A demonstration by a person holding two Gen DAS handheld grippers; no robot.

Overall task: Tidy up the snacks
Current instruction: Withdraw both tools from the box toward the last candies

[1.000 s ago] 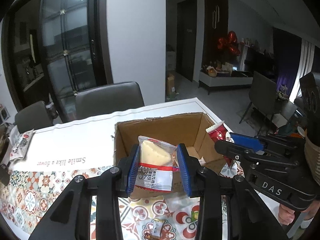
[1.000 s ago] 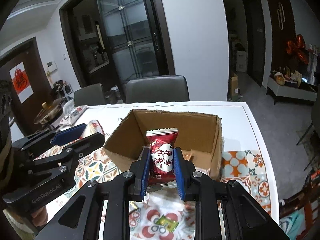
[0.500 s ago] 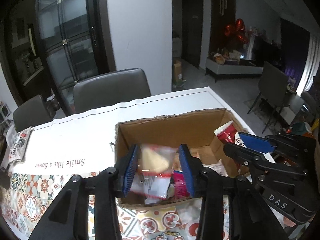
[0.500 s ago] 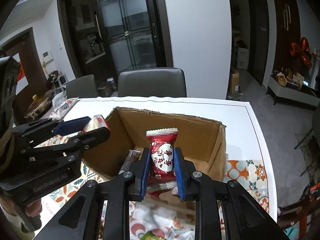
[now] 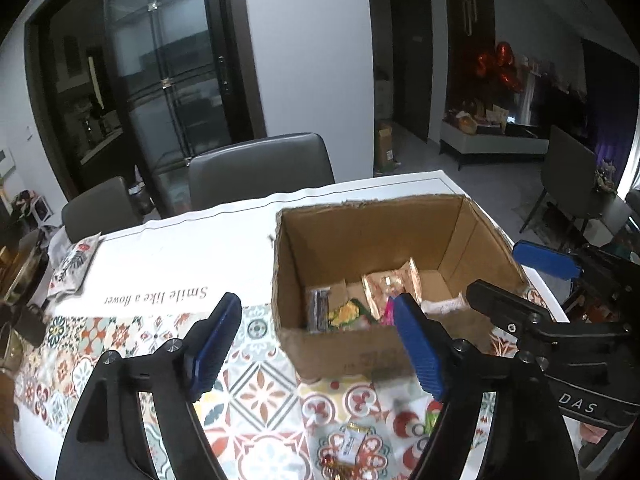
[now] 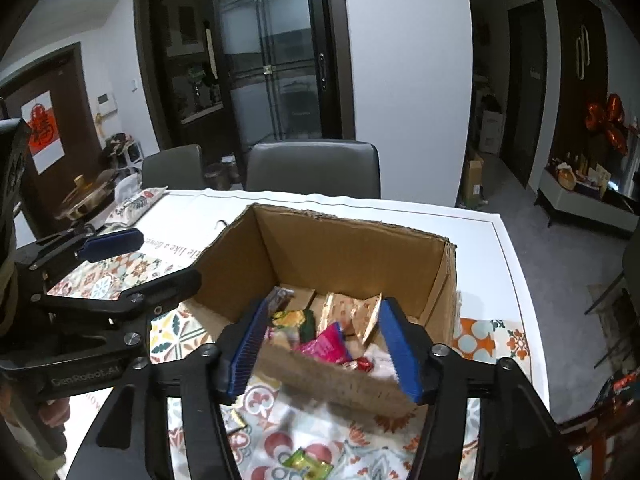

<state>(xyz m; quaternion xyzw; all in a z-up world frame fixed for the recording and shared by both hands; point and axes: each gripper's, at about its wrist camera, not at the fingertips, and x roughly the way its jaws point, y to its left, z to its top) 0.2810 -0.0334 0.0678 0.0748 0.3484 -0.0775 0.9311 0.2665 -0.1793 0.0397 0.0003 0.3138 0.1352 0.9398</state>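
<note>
The left tool stands with its blue pads spread wide and nothing between them; its jaws have just been opening, and the pale packet they carried a moment ago is gone from them. The right tool is likewise released, jaws just opened, the red packet no longer in its grip. Both hover over the near wall of the cardboard box, the left tool over its near left corner, the right tool straddling the near edge.

Inside the box lie the snacks: a gold foil packet, a pink packet, a yellow-green packet and a dark packet against the left wall, all loosely heaped on the box floor. A small red-wrapped sweet lies near the right tool's right pad.

The box stands on the worktop, on a patterned cloth. In front of the box on the cloth lie loose sweets: a green-wrapped one and a gold-and-red one. A printed pouch lies at the worktop's far left, by grey chairs
</note>
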